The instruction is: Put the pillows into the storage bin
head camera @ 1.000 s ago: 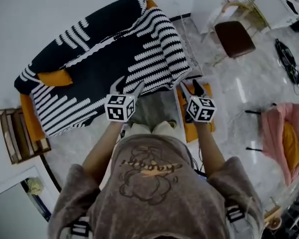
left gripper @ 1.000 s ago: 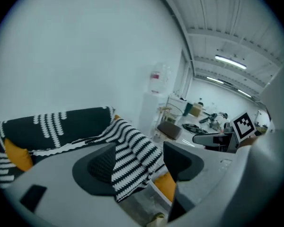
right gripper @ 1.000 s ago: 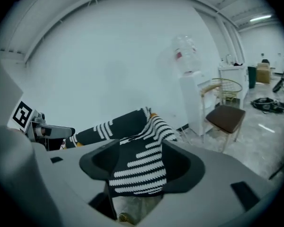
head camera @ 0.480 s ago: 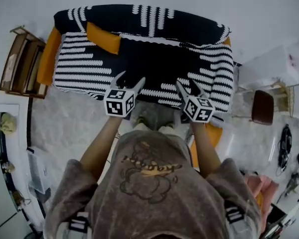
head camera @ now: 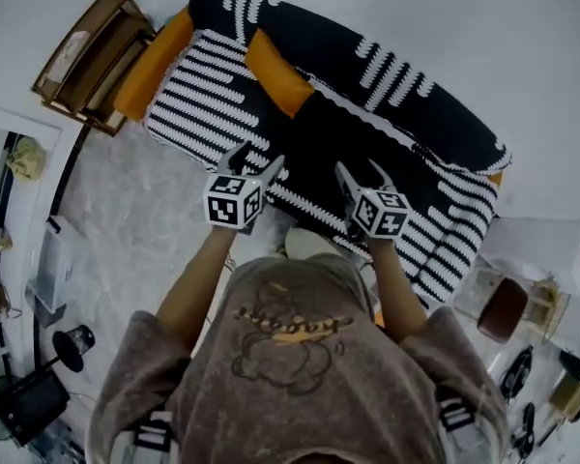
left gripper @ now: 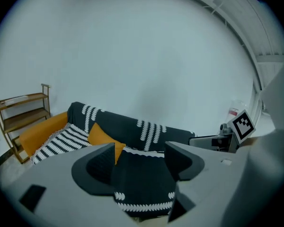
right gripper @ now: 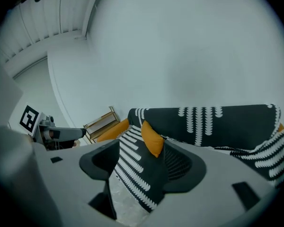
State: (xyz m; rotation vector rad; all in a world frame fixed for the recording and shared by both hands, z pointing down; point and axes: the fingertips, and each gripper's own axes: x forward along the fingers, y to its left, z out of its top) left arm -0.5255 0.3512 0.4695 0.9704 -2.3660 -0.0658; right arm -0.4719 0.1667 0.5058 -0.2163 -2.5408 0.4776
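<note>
Right now the left hand-held gripper [head camera: 256, 158] has its jaws apart, just eased a touch wider, with nothing between them. The right hand-held gripper [head camera: 360, 172] is likewise apart and empty. Both hang over the front edge of the sofa [head camera: 155, 61], which is draped in a black-and-white throw [head camera: 406, 104]. The orange pillow [head camera: 278, 72] leans against the backrest, well apart from either gripper. No storage bin shows in any view. Likely trouble: a jaw catches the loose throw along with the pillow and drags it off, or a shallow corner pinch lets the soft pillow slip.
</note>
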